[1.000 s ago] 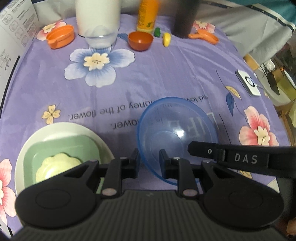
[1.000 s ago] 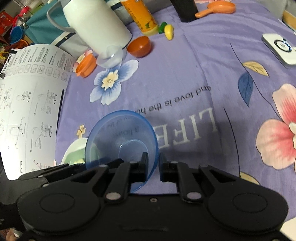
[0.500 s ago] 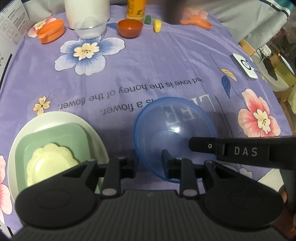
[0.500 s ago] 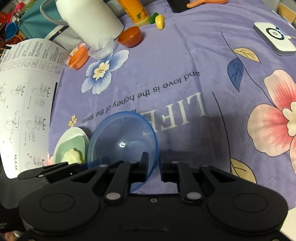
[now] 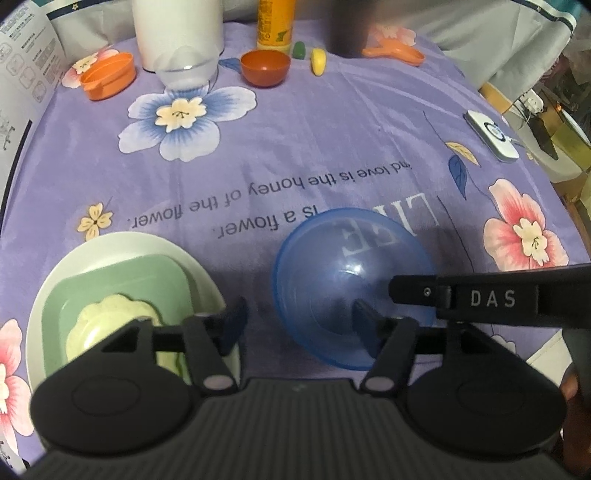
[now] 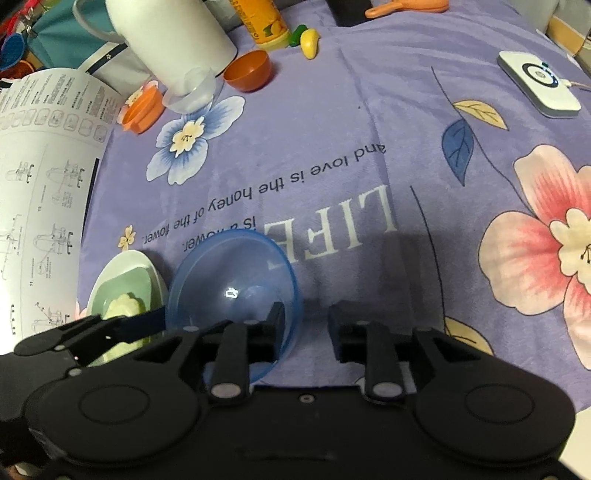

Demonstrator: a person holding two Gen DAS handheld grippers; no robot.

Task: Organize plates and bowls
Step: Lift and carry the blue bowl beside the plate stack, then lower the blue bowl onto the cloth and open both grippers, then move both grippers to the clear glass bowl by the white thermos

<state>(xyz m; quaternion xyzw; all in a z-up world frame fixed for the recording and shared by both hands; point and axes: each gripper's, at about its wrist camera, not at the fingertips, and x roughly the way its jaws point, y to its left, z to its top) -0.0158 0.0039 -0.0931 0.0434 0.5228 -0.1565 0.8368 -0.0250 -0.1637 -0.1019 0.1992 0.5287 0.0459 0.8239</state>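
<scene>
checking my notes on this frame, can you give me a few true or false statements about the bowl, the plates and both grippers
1. The blue bowl is translucent. True.
2. The right gripper is clamped shut on the bowl's rim. False: its jaws are apart, straddling the rim.
3. The green square plate sits on the white round plate. True.
4. The blue bowl is stacked on the plates. False: it is beside them, to their right.
5. The left gripper is open. True.

Mid-frame, the purple tablecloth [image 5: 295,147] lies bare and passable. The blue bowl [image 5: 351,288] and stacked plates [image 5: 122,258] crowd the lower frame; a white jug [image 5: 177,33] and orange cups [image 5: 264,66] line the top.
</scene>
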